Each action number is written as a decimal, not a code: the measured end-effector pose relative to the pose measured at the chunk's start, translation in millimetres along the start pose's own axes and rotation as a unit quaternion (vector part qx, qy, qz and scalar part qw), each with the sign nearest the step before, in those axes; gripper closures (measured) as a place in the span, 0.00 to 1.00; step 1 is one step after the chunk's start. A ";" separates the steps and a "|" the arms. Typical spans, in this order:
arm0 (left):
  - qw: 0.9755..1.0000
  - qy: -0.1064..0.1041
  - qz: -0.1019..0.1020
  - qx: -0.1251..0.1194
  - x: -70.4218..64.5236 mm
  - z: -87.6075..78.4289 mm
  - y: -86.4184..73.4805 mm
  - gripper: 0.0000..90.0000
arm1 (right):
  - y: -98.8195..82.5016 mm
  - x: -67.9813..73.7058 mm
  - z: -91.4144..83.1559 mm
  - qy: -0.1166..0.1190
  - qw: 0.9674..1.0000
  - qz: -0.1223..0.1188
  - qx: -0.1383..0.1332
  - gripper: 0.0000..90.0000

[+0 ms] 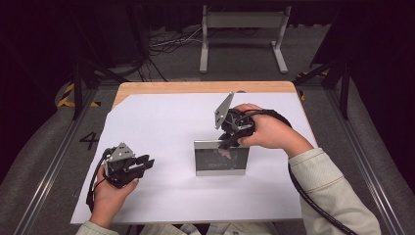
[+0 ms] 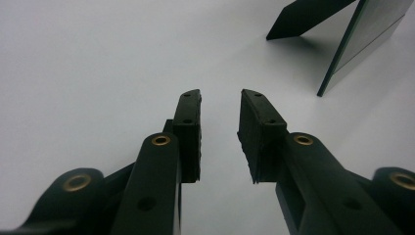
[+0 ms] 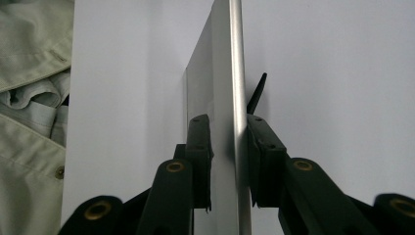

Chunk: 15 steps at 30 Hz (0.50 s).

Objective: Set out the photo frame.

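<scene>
A silver picture frame [image 1: 221, 159] with a dark pane stands upright on the white sheet [image 1: 161, 122], propped by a black back leg [image 3: 257, 93]. My right gripper [image 1: 226, 143] reaches down over its top edge. In the right gripper view the frame [image 3: 222, 73] runs edge-on between the jaws of the right gripper [image 3: 228, 120], with slim gaps at the pads, so it is open around the frame. My left gripper [image 1: 147, 163] rests low at the sheet's left, open and holding nothing. Its view shows the left gripper [image 2: 221, 95] over bare sheet, the frame [image 2: 367, 39] far right.
The sheet covers most of a wooden table [image 1: 195, 87], whose far edge shows bare. A grey metal stand [image 1: 242, 34] and cables lie on the floor beyond. A pale sleeve [image 3: 29, 98] is close on the frame's glass side.
</scene>
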<state>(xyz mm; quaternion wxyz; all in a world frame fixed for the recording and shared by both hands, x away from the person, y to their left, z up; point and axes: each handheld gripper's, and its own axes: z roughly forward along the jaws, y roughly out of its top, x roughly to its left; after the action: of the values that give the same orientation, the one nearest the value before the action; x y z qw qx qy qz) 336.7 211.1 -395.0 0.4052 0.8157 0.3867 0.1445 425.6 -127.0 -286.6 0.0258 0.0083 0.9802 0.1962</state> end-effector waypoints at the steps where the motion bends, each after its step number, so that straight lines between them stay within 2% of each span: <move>1: 1.000 0.001 0.000 0.000 0.0 0.1 0.1 0.79 | -0.4 -0.3 0.1 -0.003 1.000 0.003 -0.001 0.80; 6: 1.000 0.002 0.002 0.000 0.6 0.4 0.3 0.79 | -2.3 -2.2 -1.1 -0.011 1.000 0.006 -0.017 0.70; 9: 1.000 0.002 0.003 0.001 0.4 0.6 0.6 0.79 | -4.4 -3.0 -3.2 -0.020 0.999 0.017 -0.031 0.62; 15: 1.000 0.002 0.003 0.000 0.6 0.7 0.9 0.79 | -8.2 -1.8 -9.2 -0.027 0.997 0.040 -0.066 0.53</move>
<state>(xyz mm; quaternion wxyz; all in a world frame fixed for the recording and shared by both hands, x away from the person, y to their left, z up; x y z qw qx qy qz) 337.9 210.8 -394.8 0.4040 0.8167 0.3847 0.1475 426.8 -138.1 -281.2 0.0444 0.0515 0.9630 0.2607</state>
